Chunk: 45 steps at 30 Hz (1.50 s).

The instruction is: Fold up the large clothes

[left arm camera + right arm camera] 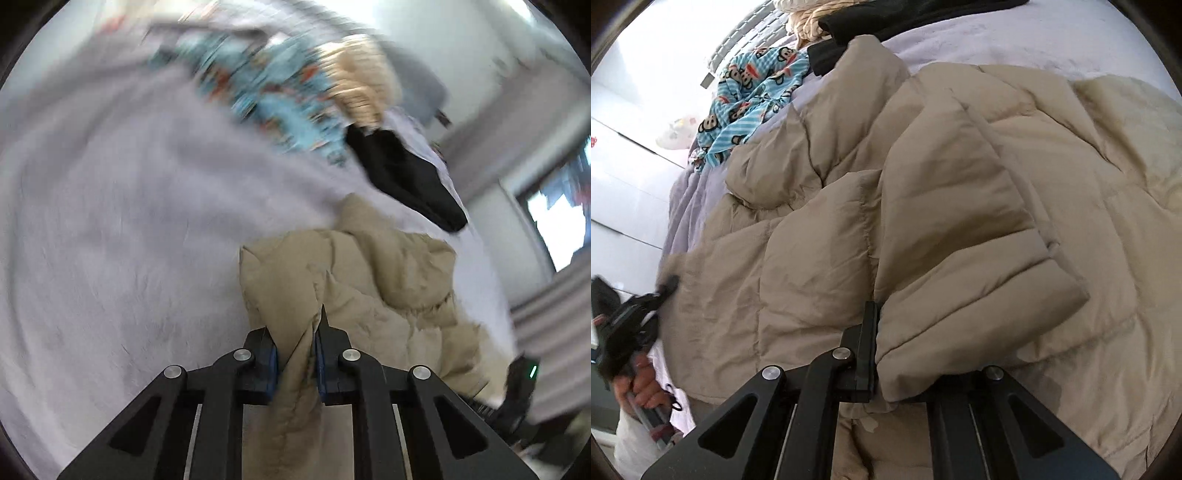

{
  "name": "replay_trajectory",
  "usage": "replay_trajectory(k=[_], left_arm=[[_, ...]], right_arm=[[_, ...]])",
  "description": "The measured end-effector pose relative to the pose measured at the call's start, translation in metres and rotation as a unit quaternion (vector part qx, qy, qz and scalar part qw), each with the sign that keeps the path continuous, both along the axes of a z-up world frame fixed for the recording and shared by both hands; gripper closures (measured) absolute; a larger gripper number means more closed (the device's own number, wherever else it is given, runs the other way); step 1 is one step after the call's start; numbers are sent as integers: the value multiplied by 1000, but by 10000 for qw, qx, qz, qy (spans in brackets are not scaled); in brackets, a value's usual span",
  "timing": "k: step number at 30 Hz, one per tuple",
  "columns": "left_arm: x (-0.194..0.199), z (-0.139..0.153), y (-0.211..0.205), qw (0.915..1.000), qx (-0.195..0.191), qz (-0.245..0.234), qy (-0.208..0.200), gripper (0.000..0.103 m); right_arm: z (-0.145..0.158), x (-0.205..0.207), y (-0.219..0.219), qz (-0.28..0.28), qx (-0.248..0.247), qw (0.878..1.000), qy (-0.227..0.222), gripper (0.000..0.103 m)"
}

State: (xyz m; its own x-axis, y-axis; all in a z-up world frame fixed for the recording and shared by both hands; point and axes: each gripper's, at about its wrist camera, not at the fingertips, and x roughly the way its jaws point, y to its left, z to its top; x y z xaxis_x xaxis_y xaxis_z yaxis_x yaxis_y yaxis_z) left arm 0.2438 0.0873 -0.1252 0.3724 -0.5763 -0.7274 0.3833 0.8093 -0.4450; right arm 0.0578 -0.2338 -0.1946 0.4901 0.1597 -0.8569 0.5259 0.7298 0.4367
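Bed (110,229): pale lilac sheet, creased, fills most of both views. Wall (491,48): white, plain, beyond far edge of bed. Window (554,218): at right in left wrist view, dark frame, bright daylight through it. Radiator (550,306): white, ribbed, below window, beside bed edge. Headboard (753,26): white, slatted, at bed's far end in right wrist view, strongly backlit. Wardrobe (624,155): white panels, past bed's left edge.

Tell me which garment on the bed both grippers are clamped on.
The beige puffer jacket: quilted and spread nearest. The blue monkey-print garment and the black garment lie untouched beyond it.
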Motion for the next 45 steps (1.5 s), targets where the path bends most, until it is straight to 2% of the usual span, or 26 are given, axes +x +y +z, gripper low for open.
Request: replay_trajectory(k=[3, 7, 9, 13, 15, 17, 18, 19, 21, 22, 23, 24, 25, 27, 30, 33, 35, 36, 39, 42, 45], left_arm=[[-3, -1, 1, 9972, 606, -44, -427, 86], [22, -47, 16, 9932, 1132, 264, -35, 86], [27, -66, 21, 9918, 1203, 405, 162, 86], [28, -59, 15, 9889, 1326, 641, 187, 85], [27, -48, 17, 9872, 1365, 808, 187, 85], [23, -38, 29, 9846, 1430, 1009, 39, 85], [21, -27, 35, 9823, 1494, 1129, -90, 85], [18, -21, 41, 9817, 1499, 1163, -148, 85], [12, -7, 48, 9832, 1430, 1110, -216, 85], [10, -3, 50, 9844, 1392, 1052, -224, 85], [6, 0, 49, 9858, 1354, 975, -211, 85], [0, 1, 45, 9875, 1316, 852, -160, 85], [-7, -1, 38, 9890, 1307, 694, -79, 85], [-24, -14, 21, 9883, 1461, 442, 7, 85], [-39, -42, 5, 9824, 1815, 426, 136, 85], [-43, -59, 2, 9807, 1890, 504, 55, 85], [-45, -64, 3, 9800, 1921, 516, 27, 85], [-44, -67, 4, 9807, 1881, 533, 60, 85], [-42, -70, 4, 9819, 1806, 559, 110, 85], [-46, -74, 1, 9803, 1899, 550, 31, 85], [-47, -68, -2, 9769, 2069, 541, 26, 85]], right_arm=[[-2, -1, 1, -39, 39, 10000, -9, 97], [-7, 14, 14, 104, -6, 9999, -69, 97], [-12, 25, 22, 189, -19, 9998, -109, 97], [-14, 28, 24, 183, -83, 9997, -109, 96], [-11, 24, 18, 148, 91, 9998, -31, 86], [0, 15, 10, 92, 80, 9999, 120, 67], [7, 9, 6, 11, -8, 9999, 126, 48], [16, 0, 0, -136, -157, 9997, 104, 39], [39, -17, -13, -505, -594, 9969, -45, 39], [50, -23, -17, -589, -733, 9955, -128, 45], [57, -27, -20, -604, -767, 9949, -247, 57], [61, -27, -20, -548, -759, 9952, -294, 80], [64, -23, -18, -414, -735, 9959, -316, 83], [63, -10, -8, 57, -699, 9969, -366, 85], [48, 7, 7, 512, -798, 9952, -233, 85], [42, 26, 7, 749, -1135, 9904, -253, 85], [36, 41, 5, 894, -1541, 9838, -189, 85], [28, 45, 0, 882, -1695, 9816, -72, 88], [4, 35, -17, 693, -1520, 9859, -28, 91], [4, 23, -12, 766, -1767, 9812, -132, 92], [10, 13, -15, 686, -1730, 9825, -87, 91]])
